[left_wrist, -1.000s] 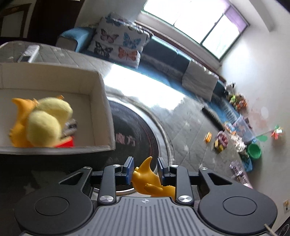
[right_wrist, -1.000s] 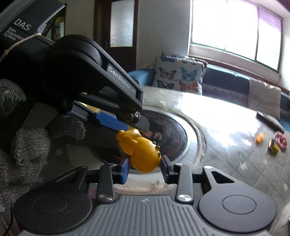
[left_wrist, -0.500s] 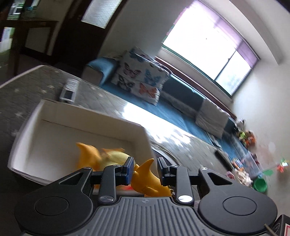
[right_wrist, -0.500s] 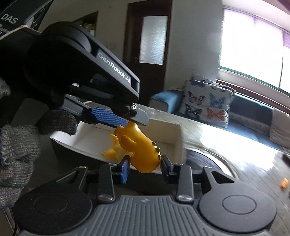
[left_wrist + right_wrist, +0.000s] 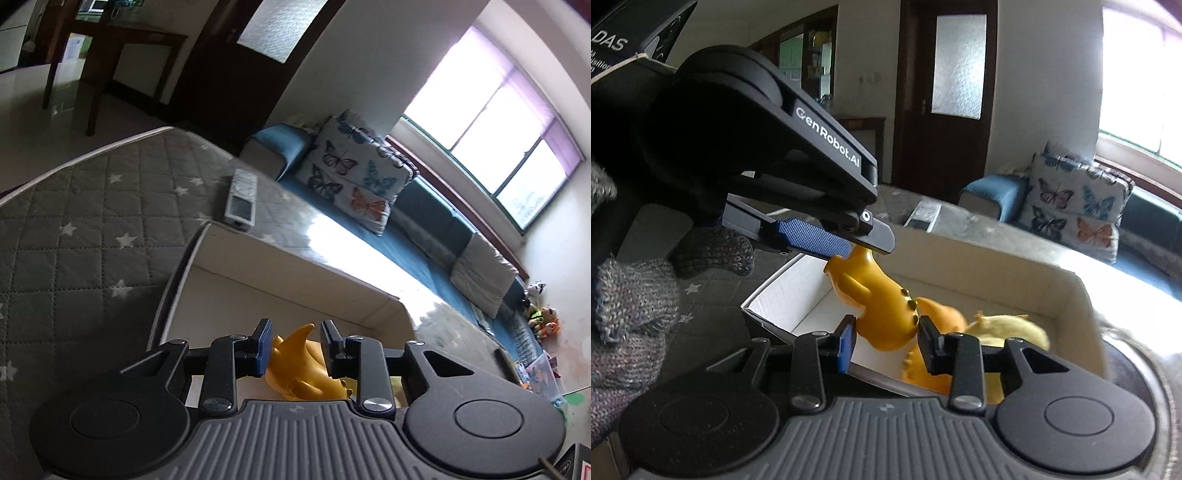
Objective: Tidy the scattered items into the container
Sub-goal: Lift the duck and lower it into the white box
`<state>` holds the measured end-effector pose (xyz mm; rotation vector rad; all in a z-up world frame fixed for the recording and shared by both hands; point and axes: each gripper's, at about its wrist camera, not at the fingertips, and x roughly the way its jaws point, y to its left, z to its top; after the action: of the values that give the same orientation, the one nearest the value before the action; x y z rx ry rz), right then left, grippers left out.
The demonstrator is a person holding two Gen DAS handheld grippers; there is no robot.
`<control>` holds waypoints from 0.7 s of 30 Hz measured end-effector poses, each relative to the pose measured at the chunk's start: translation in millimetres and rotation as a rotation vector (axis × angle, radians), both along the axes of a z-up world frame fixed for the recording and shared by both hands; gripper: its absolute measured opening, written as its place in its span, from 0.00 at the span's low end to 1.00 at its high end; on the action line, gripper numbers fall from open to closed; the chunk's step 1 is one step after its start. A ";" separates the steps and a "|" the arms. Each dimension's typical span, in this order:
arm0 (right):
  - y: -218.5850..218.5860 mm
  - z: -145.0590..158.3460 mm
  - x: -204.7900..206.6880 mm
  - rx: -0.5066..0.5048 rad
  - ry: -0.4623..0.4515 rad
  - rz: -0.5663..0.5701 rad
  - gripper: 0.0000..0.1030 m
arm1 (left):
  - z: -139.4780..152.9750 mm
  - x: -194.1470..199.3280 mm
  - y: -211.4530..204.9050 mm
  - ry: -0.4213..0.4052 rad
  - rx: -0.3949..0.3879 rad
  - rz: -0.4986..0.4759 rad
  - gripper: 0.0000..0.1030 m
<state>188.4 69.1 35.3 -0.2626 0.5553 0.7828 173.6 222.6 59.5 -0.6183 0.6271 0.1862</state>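
A large bright window with a dark frame and purple blind floods the room with daylight. Beneath it runs a long blue cushioned sofa bearing a white butterfly-print pillow and a pale grey cushion. A dark wooden door with a frosted glass pane stands in the white wall. A dark wooden side table sits on the pale floor.

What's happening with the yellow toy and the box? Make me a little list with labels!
toy: yellow rubber dinosaur, held at both ends
left gripper: shut on its tail end
right gripper: shut on its body
box: white cardboard box, open top, on the grey quilted table
toy's place: above the box
already in box: yellow plush toy
nearby: remote control beside the box
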 end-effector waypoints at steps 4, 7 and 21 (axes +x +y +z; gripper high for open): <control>6.5 -9.0 8.5 -0.012 0.029 0.000 0.34 | -10.4 8.1 6.1 0.029 -0.005 -0.001 0.29; 9.2 -13.8 11.9 -0.020 0.040 -0.001 0.34 | -18.6 13.7 9.5 0.049 -0.013 0.000 0.29; 9.7 -13.1 8.9 -0.044 0.037 0.009 0.35 | -37.8 20.4 14.6 0.104 -0.039 -0.001 0.30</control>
<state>197.3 78.8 22.2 -0.2916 0.6068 0.7865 194.1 237.1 21.7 -0.6489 0.7328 0.2061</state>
